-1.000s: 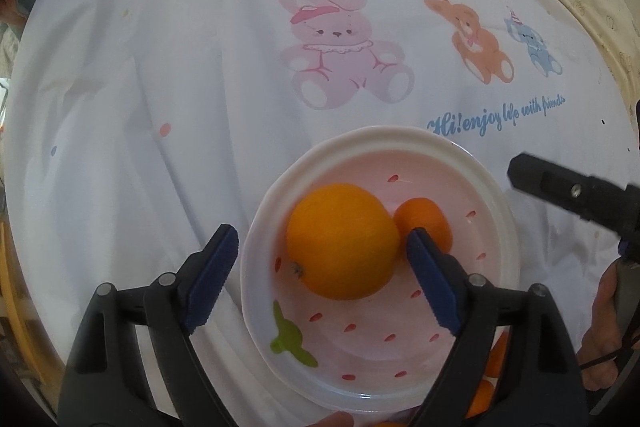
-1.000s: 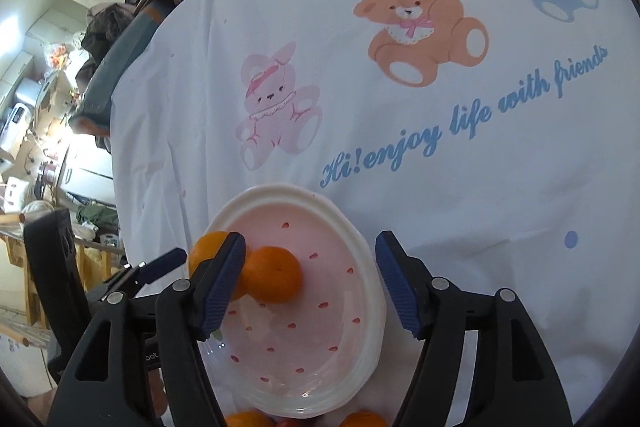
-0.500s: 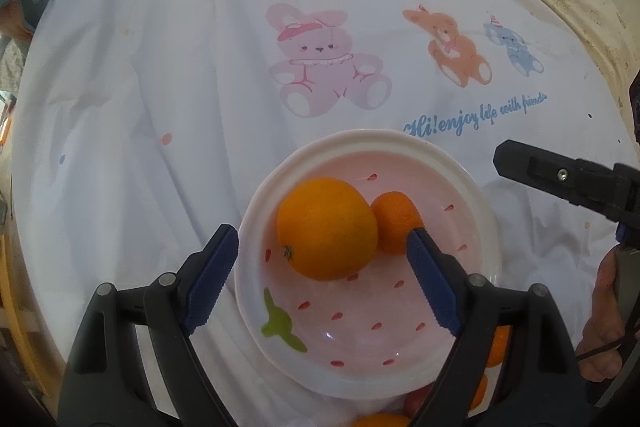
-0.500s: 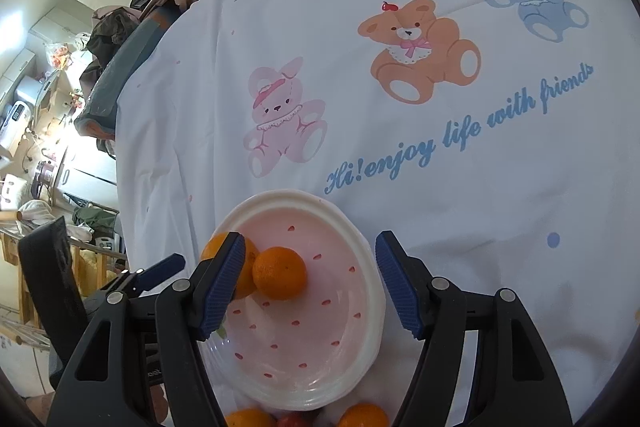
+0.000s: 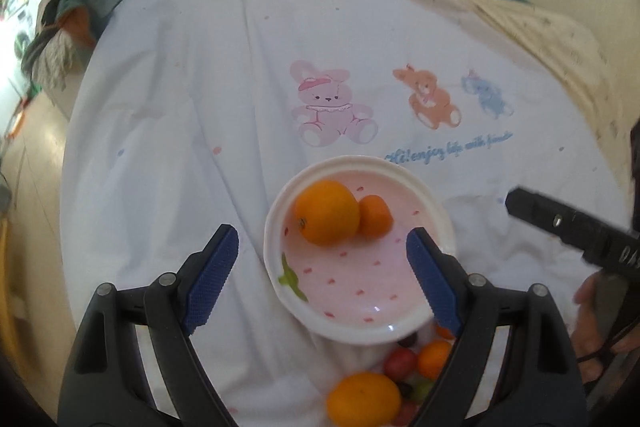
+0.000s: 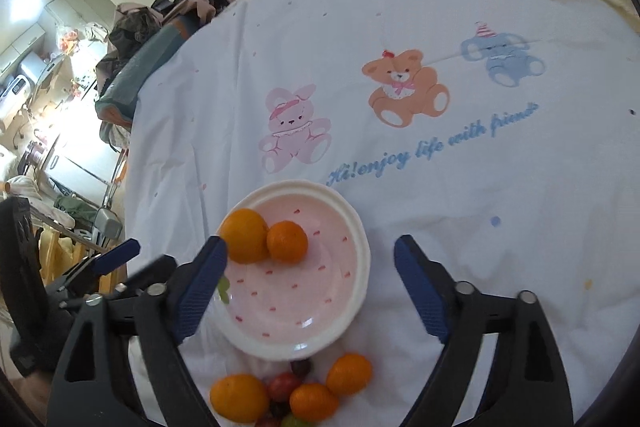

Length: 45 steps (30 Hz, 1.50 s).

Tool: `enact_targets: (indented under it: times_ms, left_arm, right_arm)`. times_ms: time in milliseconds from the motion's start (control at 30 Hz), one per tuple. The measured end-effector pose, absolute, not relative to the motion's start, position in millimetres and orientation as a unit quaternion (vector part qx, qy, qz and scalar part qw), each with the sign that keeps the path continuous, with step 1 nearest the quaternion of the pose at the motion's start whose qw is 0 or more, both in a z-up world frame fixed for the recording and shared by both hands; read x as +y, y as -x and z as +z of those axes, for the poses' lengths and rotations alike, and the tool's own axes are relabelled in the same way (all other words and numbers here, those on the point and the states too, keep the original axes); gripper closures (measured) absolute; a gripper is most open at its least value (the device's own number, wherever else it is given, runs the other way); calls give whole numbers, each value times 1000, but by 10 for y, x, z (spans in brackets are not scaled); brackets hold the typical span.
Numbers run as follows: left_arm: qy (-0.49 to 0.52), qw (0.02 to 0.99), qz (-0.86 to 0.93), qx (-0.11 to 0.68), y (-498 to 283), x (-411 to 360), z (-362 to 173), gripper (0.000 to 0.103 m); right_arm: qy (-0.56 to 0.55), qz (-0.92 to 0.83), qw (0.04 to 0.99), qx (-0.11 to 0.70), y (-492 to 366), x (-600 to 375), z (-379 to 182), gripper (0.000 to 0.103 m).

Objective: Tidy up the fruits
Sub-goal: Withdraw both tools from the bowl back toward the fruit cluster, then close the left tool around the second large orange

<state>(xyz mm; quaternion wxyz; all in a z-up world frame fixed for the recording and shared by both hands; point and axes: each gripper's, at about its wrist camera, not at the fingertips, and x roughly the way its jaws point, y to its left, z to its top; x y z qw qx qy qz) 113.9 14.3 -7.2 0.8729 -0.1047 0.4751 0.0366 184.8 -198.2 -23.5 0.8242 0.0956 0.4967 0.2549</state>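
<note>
Both my hand-held grippers, left apart and empty, right opening on nothing, hang above the plate holding two oranges; I'd next approach the loose fruit pile on the bed sheet from above, taking one piece at a time.

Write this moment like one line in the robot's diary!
plate: big orange + small orange | loose fruit pile: beside plate | left gripper: open, empty | right gripper: opening, empty
</note>
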Motion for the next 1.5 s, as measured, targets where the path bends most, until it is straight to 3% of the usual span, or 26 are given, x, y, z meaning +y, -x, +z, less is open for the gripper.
enact_targets:
  times_ms: [100, 700, 1167, 1233, 1400, 1500]
  left_arm:
    - [117, 876, 21, 468, -961, 125, 27, 11]
    - [150, 855, 61, 494, -254, 254, -163, 11]
    - [165, 763, -4, 625, -302, -97, -809, 11]
    - [170, 748, -3, 642, -331, -154, -936, 12]
    - [177, 715, -19, 676, -428, -334, -1180, 30]
    - [167, 718, -16, 675, -457, -373, -1202, 34]
  right_arm:
    - [-93, 252, 827, 493, -1638, -2078, -186, 14]
    - [-129, 206, 815, 526, -981, -2485, -354, 13]
    - [-139, 175, 802, 554, -1007, -2629, -527, 13]
    - [-138, 175, 801, 556, -1014, -2627, -542, 13]
    - [-138, 173, 798, 561, -1056, -2619, -574, 13]
    - [-136, 172, 797, 562, -1075, -2609, -589, 13]
